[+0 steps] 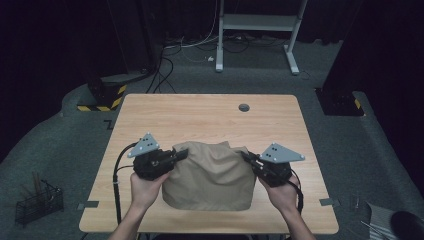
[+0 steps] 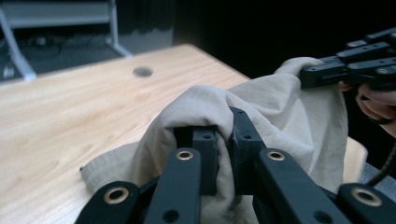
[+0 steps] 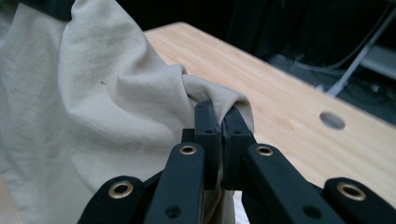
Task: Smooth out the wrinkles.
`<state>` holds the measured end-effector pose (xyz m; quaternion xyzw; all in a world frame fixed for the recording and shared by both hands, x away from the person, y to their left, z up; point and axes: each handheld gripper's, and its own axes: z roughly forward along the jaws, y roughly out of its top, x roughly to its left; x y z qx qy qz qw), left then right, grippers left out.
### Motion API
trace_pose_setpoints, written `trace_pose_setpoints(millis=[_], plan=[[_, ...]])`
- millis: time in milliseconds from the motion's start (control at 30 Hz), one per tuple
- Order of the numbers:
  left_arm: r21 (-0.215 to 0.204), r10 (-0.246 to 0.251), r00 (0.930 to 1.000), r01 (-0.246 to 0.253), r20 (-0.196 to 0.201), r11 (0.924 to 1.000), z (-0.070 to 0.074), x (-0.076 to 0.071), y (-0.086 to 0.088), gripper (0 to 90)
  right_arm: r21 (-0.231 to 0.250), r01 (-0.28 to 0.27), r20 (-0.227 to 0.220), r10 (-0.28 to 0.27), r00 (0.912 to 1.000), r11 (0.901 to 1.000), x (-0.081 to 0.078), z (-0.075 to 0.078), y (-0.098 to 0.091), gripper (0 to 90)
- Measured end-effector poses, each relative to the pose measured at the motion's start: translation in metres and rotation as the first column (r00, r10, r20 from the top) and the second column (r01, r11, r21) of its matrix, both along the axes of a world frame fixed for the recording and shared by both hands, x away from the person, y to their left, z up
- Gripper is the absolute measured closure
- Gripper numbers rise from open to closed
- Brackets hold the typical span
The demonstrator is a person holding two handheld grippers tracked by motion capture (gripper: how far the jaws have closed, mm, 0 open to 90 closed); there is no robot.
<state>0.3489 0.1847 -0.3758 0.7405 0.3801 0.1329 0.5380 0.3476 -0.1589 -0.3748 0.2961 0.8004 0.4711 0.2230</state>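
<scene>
Wooden table [image 1: 210, 112] bears one beige cloth [image 1: 210, 175], pinched by two grippers.

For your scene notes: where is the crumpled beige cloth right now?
In the high view, the crumpled beige cloth sits on the light wooden table, near its front edge, pinched between the left gripper and right gripper.

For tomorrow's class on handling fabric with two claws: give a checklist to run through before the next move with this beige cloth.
1. Left claw shut on a fold of the beige cloth: ok.
2. Right claw shut on the cloth's opposite upper edge: ok.
3. Cloth raised between the claws, lower part resting on the wooden table: ok.
4. Far tabletop around the round cable hole free for spreading: ok.
5. Cloth free of twists underneath: cannot tell.
</scene>
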Motion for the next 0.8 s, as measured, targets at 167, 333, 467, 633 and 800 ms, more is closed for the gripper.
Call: trace_pose_setpoints(millis=[167,333,467,633,800], plan=[[0.027,0.040,0.9985,-0.039,-0.039,0.9989,-0.021,0.022,0.002,83.2,-0.006,0.031,-0.051,-0.032,0.9982,0.9995,0.025,-0.022,0.003,87.7],[0.036,0.057,0.9971,-0.056,-0.049,0.9978,-0.028,0.034,0.003,83.2,-0.007,0.054,-0.071,-0.054,0.9960,0.9985,0.039,-0.032,0.003,87.8],[0.039,0.067,0.9961,-0.065,-0.057,0.9971,-0.033,0.042,0.003,83.2,-0.013,0.063,-0.077,-0.064,0.9950,0.9979,0.046,-0.035,0.005,87.8],[0.033,0.075,0.9949,-0.073,-0.068,0.9968,-0.042,0.056,0.003,83.2,-0.024,0.075,-0.095,-0.077,0.9925,0.9969,0.055,-0.040,0.008,87.7],[0.036,0.083,0.9933,-0.080,-0.080,0.9961,-0.049,0.066,0.002,83.2,-0.033,0.094,-0.116,-0.098,0.9884,0.9950,0.066,-0.048,0.010,87.7]])
